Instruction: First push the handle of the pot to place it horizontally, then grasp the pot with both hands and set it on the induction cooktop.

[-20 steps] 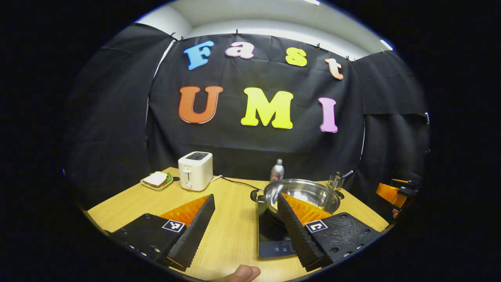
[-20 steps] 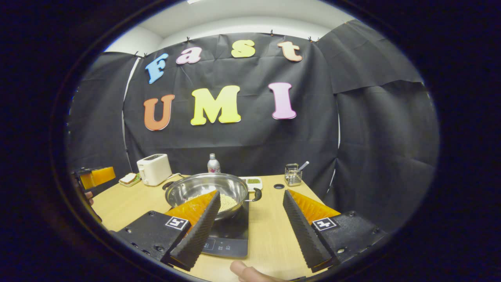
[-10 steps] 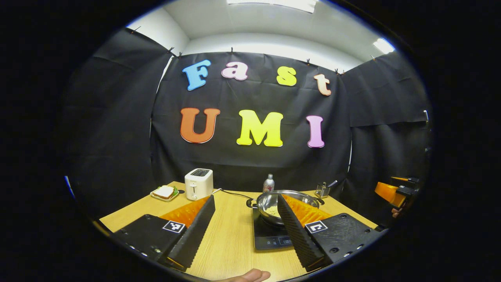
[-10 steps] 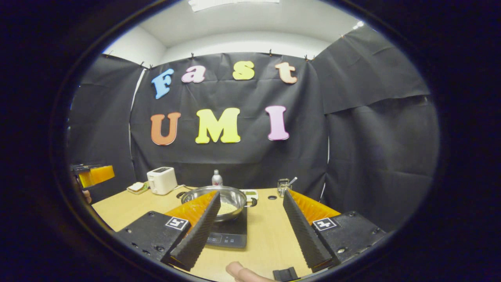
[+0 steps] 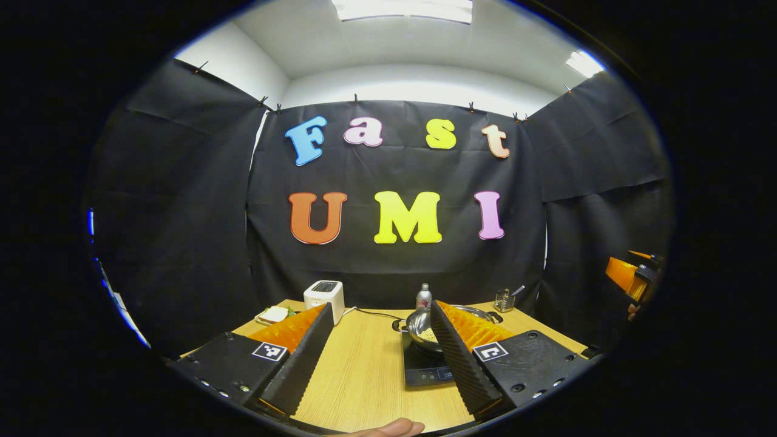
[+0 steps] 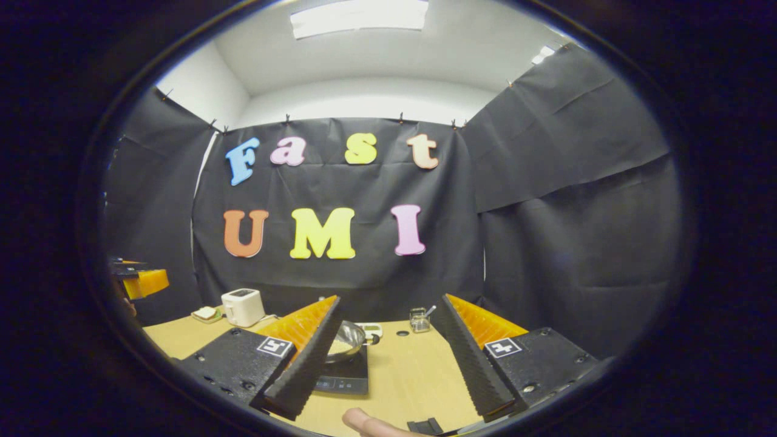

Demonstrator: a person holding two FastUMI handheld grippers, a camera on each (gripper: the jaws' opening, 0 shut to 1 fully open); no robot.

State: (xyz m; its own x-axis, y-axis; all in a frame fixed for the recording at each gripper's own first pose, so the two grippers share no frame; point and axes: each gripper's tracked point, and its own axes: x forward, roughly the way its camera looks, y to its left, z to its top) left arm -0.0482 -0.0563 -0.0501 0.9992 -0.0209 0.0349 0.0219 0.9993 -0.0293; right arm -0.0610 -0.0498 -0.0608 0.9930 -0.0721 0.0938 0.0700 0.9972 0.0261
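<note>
The pot (image 5: 425,325) was seen seated on the induction cooktop (image 5: 425,371) at one o'clock; the left gripper (image 5: 381,318) and right gripper (image 6: 388,309) were held wide apart, nothing gripped.

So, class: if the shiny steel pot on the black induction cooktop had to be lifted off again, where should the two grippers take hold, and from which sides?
Grip the shiny steel pot by its small dark loop handles, one on each side of the rim. Probably bring the left gripper in from its left and the right gripper from its right, since the bowl itself is round and smooth.
</note>
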